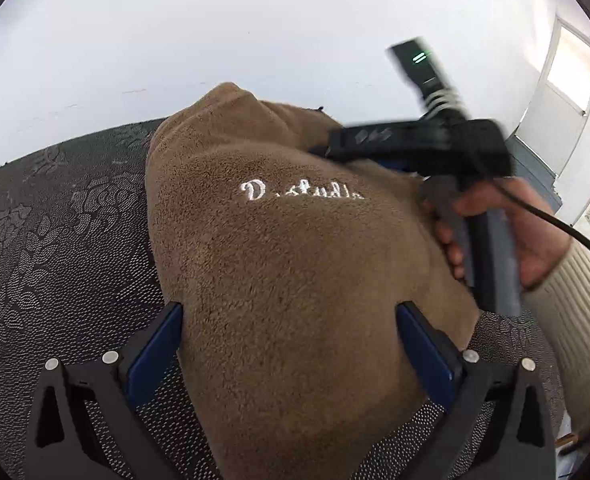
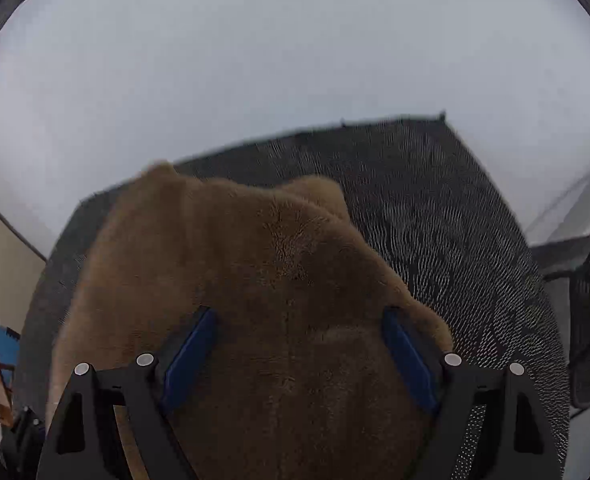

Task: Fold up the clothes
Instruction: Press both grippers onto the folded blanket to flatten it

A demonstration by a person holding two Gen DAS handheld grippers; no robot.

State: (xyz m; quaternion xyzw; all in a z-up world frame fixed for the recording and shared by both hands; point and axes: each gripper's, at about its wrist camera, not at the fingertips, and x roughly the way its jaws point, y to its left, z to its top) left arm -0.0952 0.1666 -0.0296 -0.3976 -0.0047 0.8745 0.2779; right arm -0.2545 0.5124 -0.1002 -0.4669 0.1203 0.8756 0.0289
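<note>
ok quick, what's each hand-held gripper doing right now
left hand-held gripper: open, brown fleece garment between its fingers, no grip.
right hand-held gripper: open over the garment.

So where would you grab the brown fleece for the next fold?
Probably the rounded far corner of the fleece, where it tapers over the dark cloth. Come from the far side, low, so one finger slips under the edge; the middle by the white lettering is a smooth bulge that offers no edge.
</note>
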